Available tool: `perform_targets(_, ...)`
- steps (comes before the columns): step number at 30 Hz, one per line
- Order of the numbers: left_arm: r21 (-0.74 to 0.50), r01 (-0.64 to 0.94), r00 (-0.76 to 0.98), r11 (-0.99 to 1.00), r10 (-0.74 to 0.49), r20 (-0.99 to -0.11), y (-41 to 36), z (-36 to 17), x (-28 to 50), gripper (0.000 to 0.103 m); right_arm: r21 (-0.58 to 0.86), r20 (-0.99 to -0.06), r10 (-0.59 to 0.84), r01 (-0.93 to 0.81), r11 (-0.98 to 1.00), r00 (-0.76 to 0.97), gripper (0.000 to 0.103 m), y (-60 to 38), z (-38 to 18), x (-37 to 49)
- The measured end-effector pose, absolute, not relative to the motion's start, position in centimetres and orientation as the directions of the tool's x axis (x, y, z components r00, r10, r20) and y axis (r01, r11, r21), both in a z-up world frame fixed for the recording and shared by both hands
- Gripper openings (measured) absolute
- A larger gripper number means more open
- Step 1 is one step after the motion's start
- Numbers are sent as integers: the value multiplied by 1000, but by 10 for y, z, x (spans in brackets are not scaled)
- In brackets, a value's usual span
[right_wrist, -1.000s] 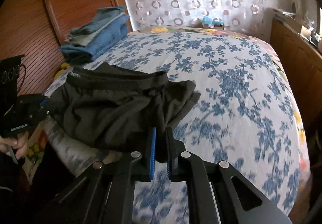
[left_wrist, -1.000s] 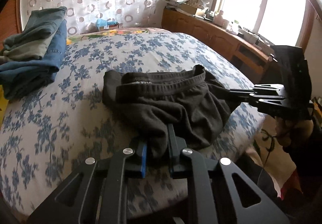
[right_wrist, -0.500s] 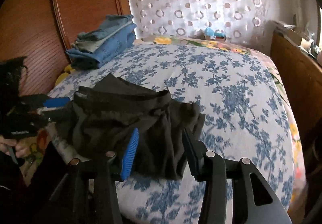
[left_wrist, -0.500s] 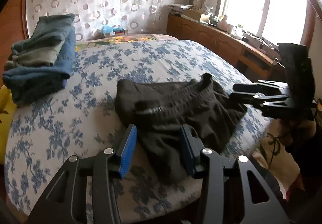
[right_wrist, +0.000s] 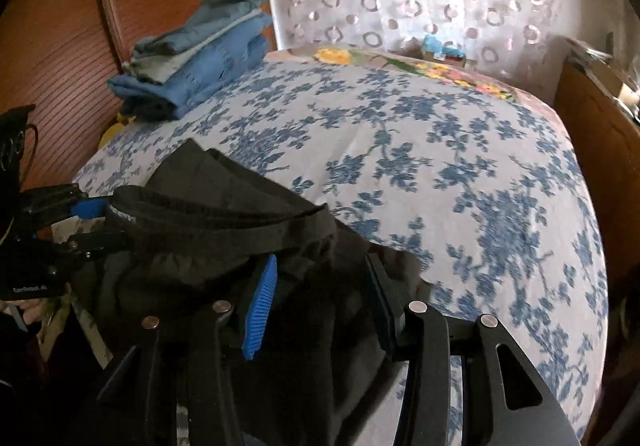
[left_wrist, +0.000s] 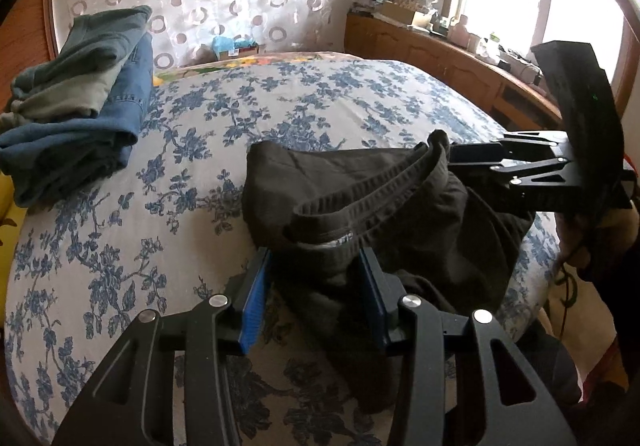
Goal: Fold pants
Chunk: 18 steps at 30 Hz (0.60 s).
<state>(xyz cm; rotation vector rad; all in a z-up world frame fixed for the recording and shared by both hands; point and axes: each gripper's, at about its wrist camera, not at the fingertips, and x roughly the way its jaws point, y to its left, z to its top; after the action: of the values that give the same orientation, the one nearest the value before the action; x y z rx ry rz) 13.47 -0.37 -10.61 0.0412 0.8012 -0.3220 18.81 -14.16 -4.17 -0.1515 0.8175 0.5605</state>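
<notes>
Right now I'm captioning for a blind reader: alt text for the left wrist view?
Dark pants lie bunched on a blue-flowered bed, waistband up, between the open pads of the left gripper, which do not press them. The right gripper reaches in from the right at the waistband; folded jeans are stacked at far left.

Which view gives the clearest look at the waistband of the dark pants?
The left wrist view: the ribbed waistband of the dark pants runs across mid-frame, well lit, its opening visible. The right wrist view shows the waistband only as a darker, shadowed strip lying nearly edge-on, with little detail.
</notes>
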Motion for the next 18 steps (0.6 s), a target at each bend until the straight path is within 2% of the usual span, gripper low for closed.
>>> perform_targets(1,-82,299,655,951,-267,-707,-4,-106,134,45,82,-729,415,-533,842,545,46,-139,-44,191)
perform_targets(2,-79,301,659,950,-267,-703,-4,-105,132,45,80,-731,415,-536,841,541,42,-136,-45,193)
perform_targets(5,-75,319,669,945,-280,-688,-6,-102,130,36,85,-742,421,-549,831,522,38,-131,-49,197)
perform_targets(6,-80,335,669,939,-297,-681,-7,-101,129,31,84,-742,421,-550,831,522,36,-132,-49,199)
perform_targets(10,-85,366,672,927,-326,-665,-9,-95,126,16,107,-732,445,-557,823,517,11,-138,-49,198)
perform_targets(18,-75,433,708,898,-391,-589,-18,-61,108,15,127,-649,482,-540,832,589,8,-160,-29,165)
